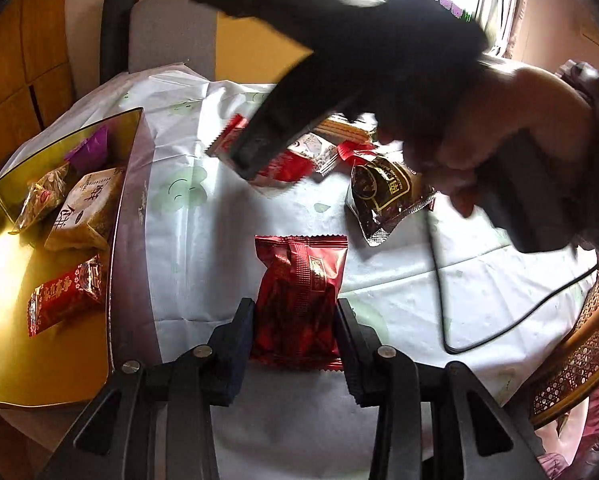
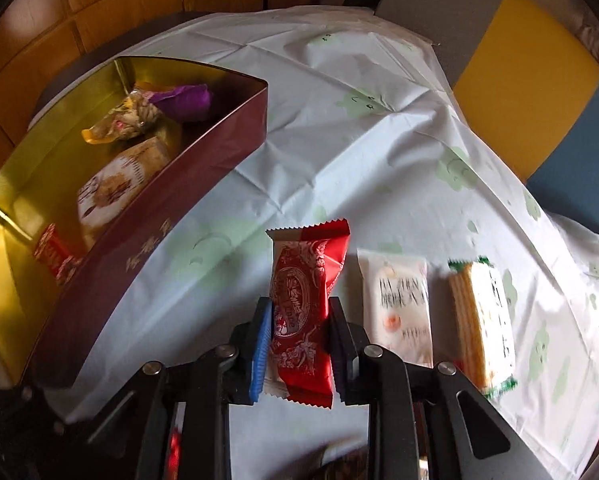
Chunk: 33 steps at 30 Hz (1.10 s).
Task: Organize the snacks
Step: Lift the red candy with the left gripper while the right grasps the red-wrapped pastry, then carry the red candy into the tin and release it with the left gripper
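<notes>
tin (image 2: 159, 216) left on table (image 2: 339, 128); snack packets (image 2: 399, 304) right.

bare cloth (image 2: 227, 240) lies open up to the tin (image 2: 171, 216); its tall side wall blocks a low path.

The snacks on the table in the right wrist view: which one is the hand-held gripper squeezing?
The red-and-white patterned packet, pinched in the right hand-held gripper. The white packet and the yellow wafer packet lie untouched beside it.

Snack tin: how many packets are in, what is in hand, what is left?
Four packets lie in the tin. The left gripper clamps a dark red packet; the right gripper clamps a red patterned packet. A white packet, wafer packet and dark packet remain on the tablecloth.
</notes>
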Available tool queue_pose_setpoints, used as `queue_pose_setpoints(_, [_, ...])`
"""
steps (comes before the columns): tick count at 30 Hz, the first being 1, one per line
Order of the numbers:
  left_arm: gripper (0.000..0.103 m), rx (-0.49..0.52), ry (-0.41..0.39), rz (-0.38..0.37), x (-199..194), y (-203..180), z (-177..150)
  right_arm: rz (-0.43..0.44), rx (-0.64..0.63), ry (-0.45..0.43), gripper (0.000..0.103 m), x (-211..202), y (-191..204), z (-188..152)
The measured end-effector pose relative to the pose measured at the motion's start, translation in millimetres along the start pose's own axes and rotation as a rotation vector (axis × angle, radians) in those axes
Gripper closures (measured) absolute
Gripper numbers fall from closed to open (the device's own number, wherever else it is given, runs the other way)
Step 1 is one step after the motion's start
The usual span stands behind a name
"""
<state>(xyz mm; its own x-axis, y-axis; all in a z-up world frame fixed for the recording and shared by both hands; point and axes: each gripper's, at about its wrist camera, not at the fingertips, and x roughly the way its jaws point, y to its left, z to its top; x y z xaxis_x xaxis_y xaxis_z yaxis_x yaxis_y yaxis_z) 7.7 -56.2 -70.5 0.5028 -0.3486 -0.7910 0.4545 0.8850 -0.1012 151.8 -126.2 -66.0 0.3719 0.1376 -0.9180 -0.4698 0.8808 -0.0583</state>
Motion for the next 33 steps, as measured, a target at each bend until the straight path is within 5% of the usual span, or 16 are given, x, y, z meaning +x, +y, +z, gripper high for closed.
queue_pose_setpoints(14, [0.063,-0.024,-0.004,0.0,-1,1,0,0.13,0.188,-0.01,0.076,-37,-29,-67])
queue_pose_setpoints(25, [0.063,-0.03,-0.083,-0.012,-39,8,9,0.115,0.192,-0.027,0.076,-31,-19,-77])
queue_pose_setpoints(33, [0.063,-0.262,-0.176,0.022,-90,76,29,0.089,0.163,-0.039,0.076,-32,-16,-78])
